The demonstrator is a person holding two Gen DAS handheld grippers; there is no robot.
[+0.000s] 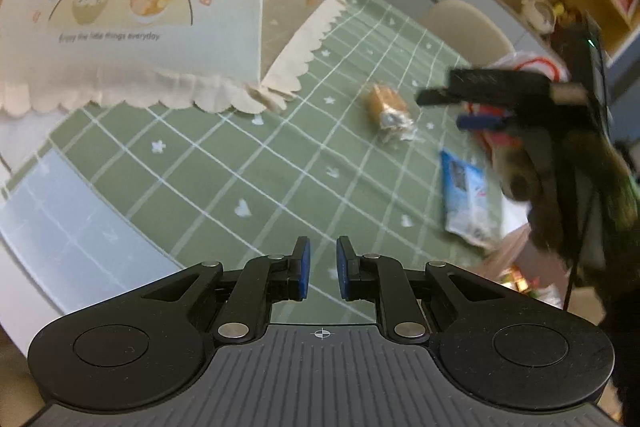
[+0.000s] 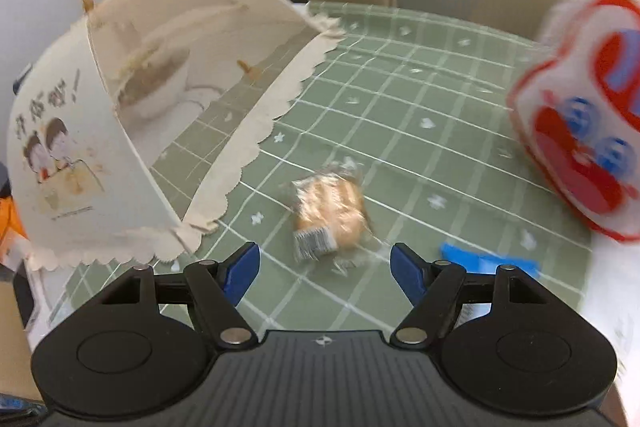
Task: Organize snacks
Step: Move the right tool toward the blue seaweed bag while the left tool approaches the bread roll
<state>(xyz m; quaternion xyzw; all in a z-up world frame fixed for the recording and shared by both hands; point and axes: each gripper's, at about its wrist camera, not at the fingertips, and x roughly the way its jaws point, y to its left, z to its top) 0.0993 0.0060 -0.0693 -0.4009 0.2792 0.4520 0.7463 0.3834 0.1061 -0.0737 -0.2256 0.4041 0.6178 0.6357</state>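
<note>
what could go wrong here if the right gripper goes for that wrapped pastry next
1. The wrapped pastry lies loose on the tablecloth; the open right gripper might pinch only the crinkly wrapper and let it slip.
2. The food cover sits close beside the pastry, so a wide sweep could knock its scalloped edge.
3. The blue packet lies right by one finger and could get dragged along.
</note>
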